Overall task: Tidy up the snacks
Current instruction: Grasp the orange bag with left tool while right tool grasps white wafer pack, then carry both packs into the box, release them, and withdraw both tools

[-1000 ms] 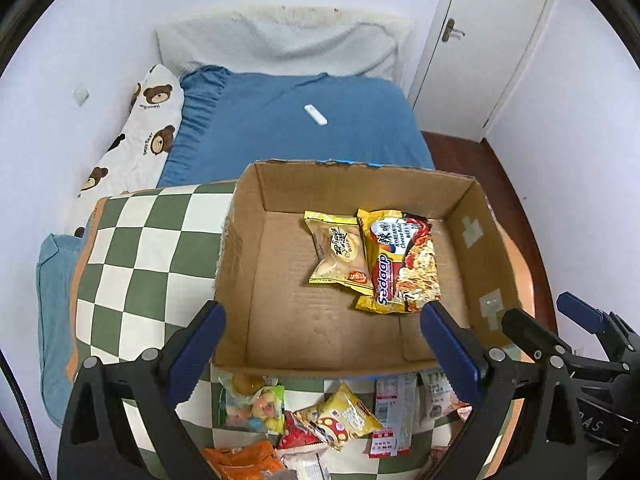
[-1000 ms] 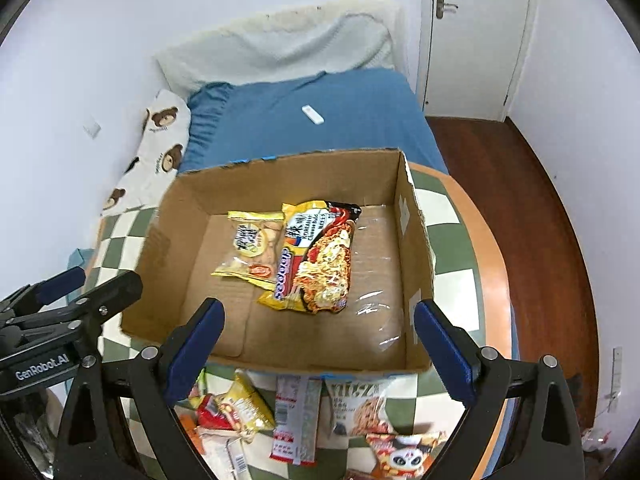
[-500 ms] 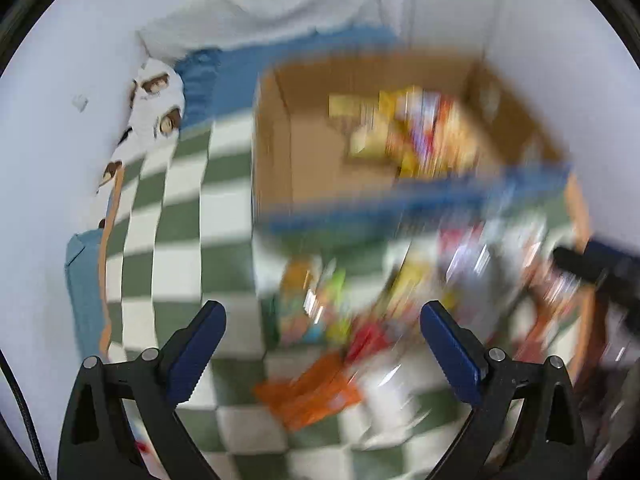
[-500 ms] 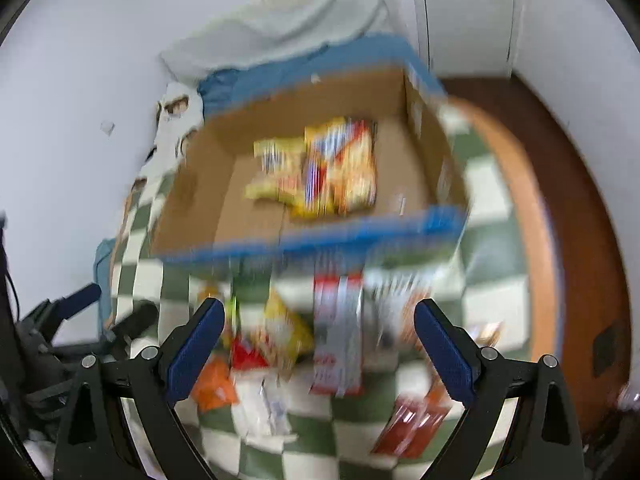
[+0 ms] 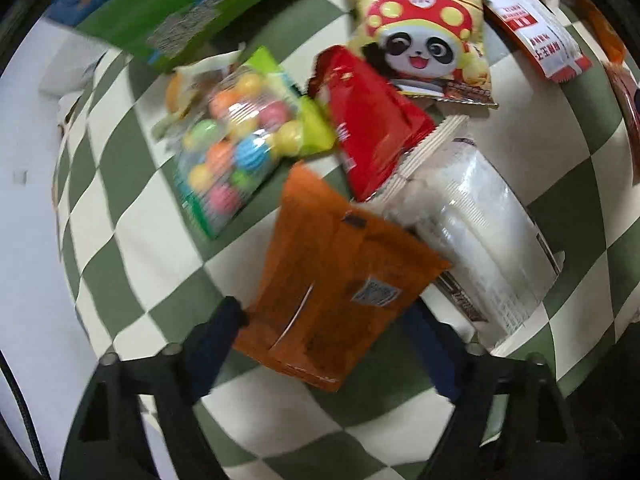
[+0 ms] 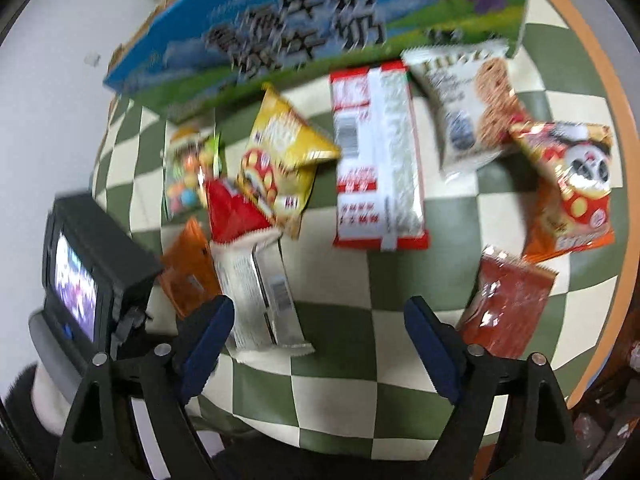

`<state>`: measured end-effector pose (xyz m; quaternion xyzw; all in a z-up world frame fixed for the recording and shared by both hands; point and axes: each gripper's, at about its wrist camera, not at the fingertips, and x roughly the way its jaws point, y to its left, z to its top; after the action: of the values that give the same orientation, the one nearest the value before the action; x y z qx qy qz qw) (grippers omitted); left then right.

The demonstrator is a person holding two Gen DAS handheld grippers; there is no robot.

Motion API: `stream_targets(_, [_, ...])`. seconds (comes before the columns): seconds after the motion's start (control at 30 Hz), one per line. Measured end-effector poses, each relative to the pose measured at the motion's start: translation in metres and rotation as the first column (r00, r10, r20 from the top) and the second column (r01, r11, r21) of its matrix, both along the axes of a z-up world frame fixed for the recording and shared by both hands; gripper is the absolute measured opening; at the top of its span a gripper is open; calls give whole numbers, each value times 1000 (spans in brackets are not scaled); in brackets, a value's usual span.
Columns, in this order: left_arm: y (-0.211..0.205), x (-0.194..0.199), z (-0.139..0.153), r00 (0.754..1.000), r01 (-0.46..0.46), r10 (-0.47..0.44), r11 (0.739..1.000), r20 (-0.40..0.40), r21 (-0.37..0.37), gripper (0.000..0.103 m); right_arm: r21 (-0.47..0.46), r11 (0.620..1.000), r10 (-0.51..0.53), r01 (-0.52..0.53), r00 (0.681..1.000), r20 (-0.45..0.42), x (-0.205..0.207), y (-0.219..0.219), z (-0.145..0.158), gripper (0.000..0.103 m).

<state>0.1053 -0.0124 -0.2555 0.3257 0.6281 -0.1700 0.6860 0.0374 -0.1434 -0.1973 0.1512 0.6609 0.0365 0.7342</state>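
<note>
Checkered tablecloth fills our view now instead of the box interior, our left gripper closing around the orange packet between its jaws, nothing gripped yet, first pickup imminent.

You have an orange packet lying flat, back seam up, overlapping a white wrapped pack. A red packet rests on the white pack's top end, just beside a clear bag of coloured candy balls. A yellow panda packet lies above, next to the printed box.
</note>
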Motion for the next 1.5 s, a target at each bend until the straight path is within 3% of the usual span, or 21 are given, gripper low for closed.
stream_targets(0.1, [11,6,4,995,-95,94,994,-14,-54,67,-13,1000,28,-28,1000,-7,0,12,-5,85])
stream_targets(0.17, [28,10,8,977,-211,208,973,-43,-91,66,-18,999,46,-46,999,-7,0,19,-8,84])
stream_targets(0.2, [43,13,7,950,-308,301,945,-78,-106,66,-20,998,56,-56,998,-8,2,24,-10,84])
stream_targets(0.27, [73,17,1,865,-493,472,863,-169,-112,66,-22,996,84,-84,996,-16,6,38,-18,84])
stream_targets(0.37, [117,17,-8,699,-709,663,691,-269,-138,66,-10,994,109,-109,993,-41,19,57,-33,84])
stream_targets(0.4, [126,16,-10,667,-741,685,654,-293,-155,66,-1,992,127,-127,991,-53,24,67,-41,84])
stream_targets(0.47, [133,15,-12,637,-765,697,624,-329,-160,66,4,987,161,-161,984,-71,30,82,-53,84])
stream_targets(0.53, [132,14,-14,653,-748,675,645,-343,-153,69,-2,980,199,-200,976,-90,34,95,-66,70])
stream_targets(0.6, [126,11,-17,690,-709,641,693,-336,-134,69,-58,972,221,-227,971,-96,33,100,-72,58])
stream_targets(0.67, [121,11,-11,707,-692,631,711,-321,-125,69,-54,971,227,-232,969,-94,30,98,-71,57])
stream_targets(0.87, [113,-5,-8,708,-694,623,702,-333,-163,69,-41,978,197,-205,969,-149,5,67,-73,57])
stream_targets(0.93, [107,-10,-13,717,-684,619,714,-322,-149,69,-19,986,162,-166,976,-145,3,59,-75,58])
stream_targets(1.0, [101,-6,-20,706,-694,630,705,-322,-143,70,-18,990,138,-142,980,-143,4,57,-76,59])
stream_targets(1.17, [124,11,-28,640,-763,684,620,-351,-182,70,-44,991,122,-129,983,-135,5,70,-82,62])
stream_targets(1.23, [133,16,-21,630,-774,703,600,-329,-200,69,-54,991,113,-121,985,-133,3,72,-84,62])
stream_targets(1.3, [134,15,-12,663,-748,693,630,-283,-210,59,-71,990,113,-122,986,-124,-1,75,-82,58])
stream_targets(1.4, [116,10,-8,737,-673,622,709,-265,-210,58,-85,985,140,-151,982,-127,-6,87,-84,58])
stream_targets(1.47, [110,5,-15,760,-644,592,741,-268,-190,60,-80,985,140,-151,982,-130,-3,91,-89,59])
stream_targets(1.5, [109,6,-19,762,-642,593,745,-260,-184,60,-74,987,133,-143,983,-130,-3,91,-91,61])
